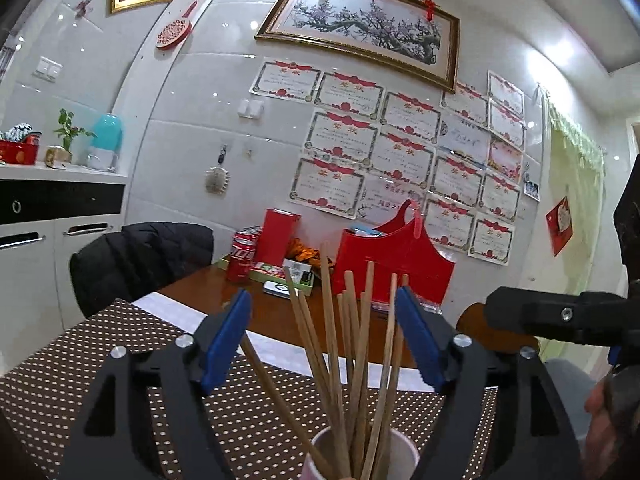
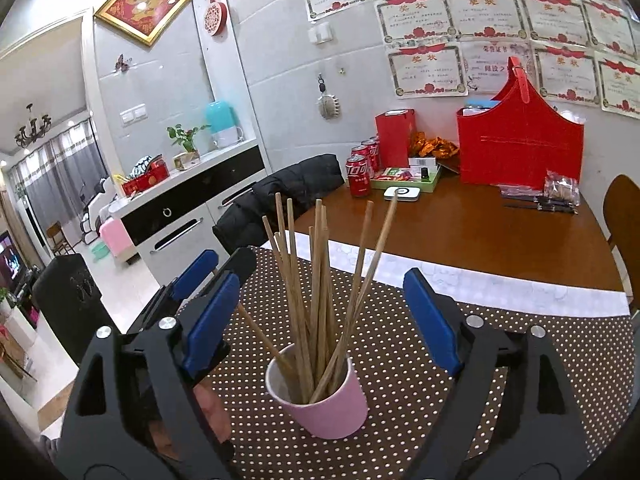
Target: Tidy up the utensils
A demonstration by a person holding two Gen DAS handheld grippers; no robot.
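Observation:
A pink cup (image 2: 324,400) stands on the brown dotted mat (image 2: 420,340) and holds several wooden chopsticks (image 2: 316,280) that fan upward. My right gripper (image 2: 320,312) is open, its blue pads on either side of the chopsticks above the cup, touching none. My left gripper (image 1: 324,320) is open too, right above the cup (image 1: 400,456), with the chopsticks (image 1: 360,340) rising between its pads. The left gripper also shows in the right wrist view (image 2: 208,272), just left of the cup. The right gripper's black body shows in the left wrist view (image 1: 560,316).
The wooden table (image 2: 480,232) carries cola cans (image 2: 360,176), a red box (image 2: 394,136), a green tray (image 2: 404,180), a red basket (image 2: 520,148) and a small bag (image 2: 562,188). A chair with a black jacket (image 2: 280,196) stands at the left. A cabinet (image 2: 192,208) runs along the wall.

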